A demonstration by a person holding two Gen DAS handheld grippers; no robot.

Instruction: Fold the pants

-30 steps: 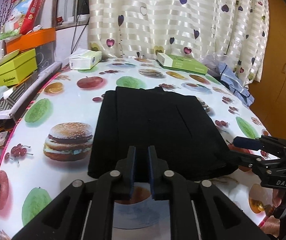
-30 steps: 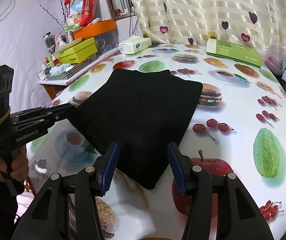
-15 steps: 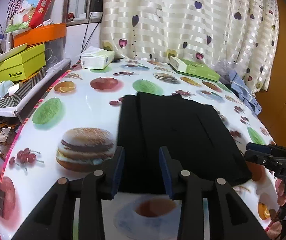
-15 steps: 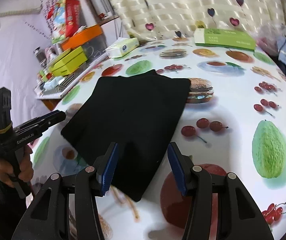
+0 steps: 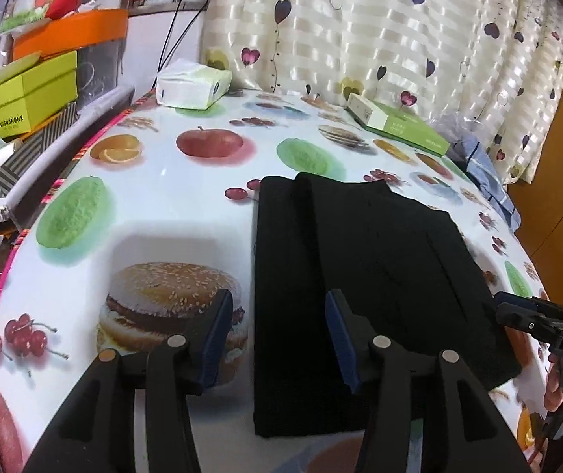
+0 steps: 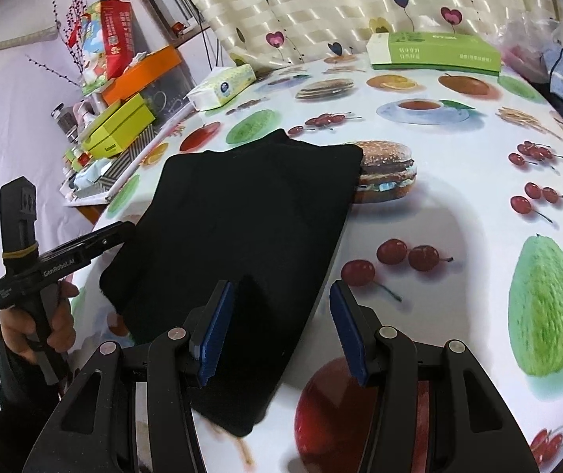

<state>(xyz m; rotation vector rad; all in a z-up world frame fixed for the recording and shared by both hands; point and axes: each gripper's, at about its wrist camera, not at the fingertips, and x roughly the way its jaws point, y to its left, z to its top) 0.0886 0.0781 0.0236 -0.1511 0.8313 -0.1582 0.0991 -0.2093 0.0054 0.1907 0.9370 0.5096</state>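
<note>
The black pants [image 5: 360, 276] lie folded into a flat rectangle on the fruit-print tablecloth [image 5: 143, 216]. My left gripper [image 5: 280, 327] hovers over their near left edge. Its jaws are opening, and the blue pads press on nothing. In the right wrist view the pants [image 6: 242, 228] spread out ahead and to the left. My right gripper [image 6: 281, 315] stands open above their near right corner and is not touching the cloth. Each gripper shows in the other's view: the right one [image 5: 517, 315] at the pants' right edge, the left one [image 6: 116, 232] at their left edge, held by a hand [image 6: 41, 323].
A tissue pack [image 5: 190, 86] and a flat green box [image 5: 399, 126] sit at the table's far side before a heart-print curtain. Blue cloth [image 5: 486, 181] lies at the far right. Stacked boxes [image 5: 21, 94] crowd a shelf along the left edge.
The left jaws went from nearly shut to wide apart, and that gripper slid left along the pants' near edge. The right gripper shifted and rolled a little and stayed open.
</note>
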